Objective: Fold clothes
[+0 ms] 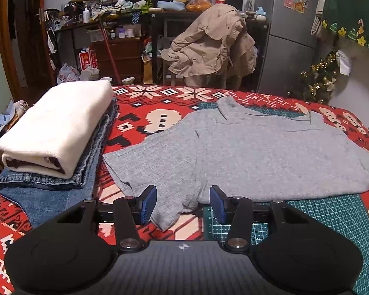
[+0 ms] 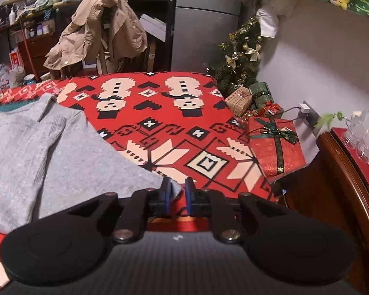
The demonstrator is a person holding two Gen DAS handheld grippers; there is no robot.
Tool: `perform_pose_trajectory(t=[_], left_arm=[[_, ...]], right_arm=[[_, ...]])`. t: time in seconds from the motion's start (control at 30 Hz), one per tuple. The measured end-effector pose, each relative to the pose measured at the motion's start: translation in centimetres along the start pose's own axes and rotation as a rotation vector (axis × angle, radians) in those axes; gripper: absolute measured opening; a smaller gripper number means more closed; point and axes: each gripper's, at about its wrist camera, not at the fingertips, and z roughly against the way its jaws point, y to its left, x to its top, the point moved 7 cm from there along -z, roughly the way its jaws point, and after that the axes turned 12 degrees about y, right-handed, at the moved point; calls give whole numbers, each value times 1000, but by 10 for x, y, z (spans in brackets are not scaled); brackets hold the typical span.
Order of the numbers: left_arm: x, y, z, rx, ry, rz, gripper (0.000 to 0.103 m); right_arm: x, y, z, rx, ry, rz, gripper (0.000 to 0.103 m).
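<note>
Left wrist: left gripper (image 1: 183,204) fingers spread over grey sweater (image 1: 246,152); right gripper (image 2: 177,194) fingers narrowly parted.

shirt (image 1: 246,152) on blanket (image 1: 147,113), folded stack (image 1: 54,135) left

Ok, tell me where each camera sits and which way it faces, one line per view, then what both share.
Left wrist: behind the left tongs, jaws wide apart, facing the grey top's sleeve and the folded stack; only the tongs show.
Right wrist: behind the right tongs, jaws narrow around the top's corner, facing the wrapped gifts; only the tongs show.
Shared: the grey top, red blanket, beige coat.
</note>
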Motion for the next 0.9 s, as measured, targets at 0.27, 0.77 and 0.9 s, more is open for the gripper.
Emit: perform_pose_trajectory(t=[0.27, 0.77, 0.9], left_arm=[[-5, -12, 8, 5, -29, -28, 61], [-33, -30, 24, 49, -64, -92, 89], [-30, -24, 27, 52, -101, -97, 89]], right_arm=[[-14, 12, 44, 42, -5, 25, 35], [-75, 90, 123, 106, -19, 140, 99], [-87, 110, 137, 91, -47, 153, 102]])
